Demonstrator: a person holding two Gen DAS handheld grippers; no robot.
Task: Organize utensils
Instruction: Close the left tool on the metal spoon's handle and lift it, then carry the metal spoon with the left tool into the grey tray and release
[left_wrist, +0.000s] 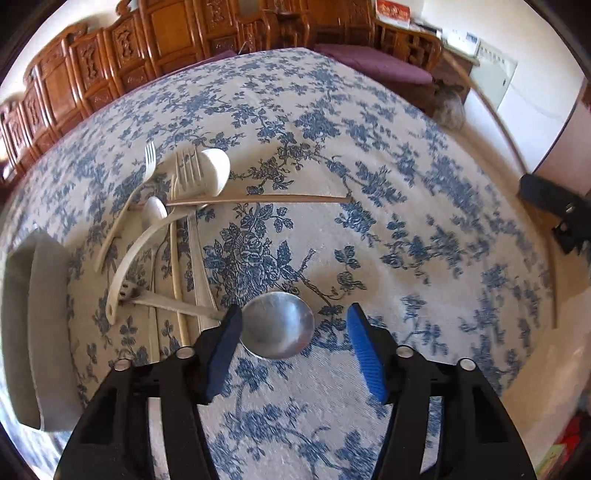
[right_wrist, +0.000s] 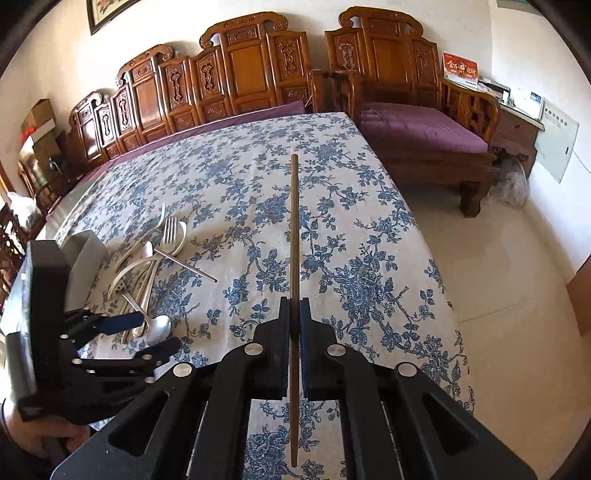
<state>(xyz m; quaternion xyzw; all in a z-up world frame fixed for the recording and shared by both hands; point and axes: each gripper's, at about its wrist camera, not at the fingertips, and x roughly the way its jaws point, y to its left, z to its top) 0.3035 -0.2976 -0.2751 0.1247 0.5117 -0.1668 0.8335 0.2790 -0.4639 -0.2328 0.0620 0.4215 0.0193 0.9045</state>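
My left gripper is open, its blue-padded jaws on either side of the bowl of a metal spoon that lies on the tablecloth. A pile of utensils lies to its upper left: forks, a white ladle, a white slotted spoon and a chopstick. My right gripper is shut on a brown wooden chopstick, held above the table and pointing away. The left gripper and the metal spoon also show in the right wrist view.
A grey box-like holder stands at the table's left edge; it also shows in the right wrist view. The blue floral tablecloth covers the table. Carved wooden chairs and a purple-cushioned bench stand behind and right.
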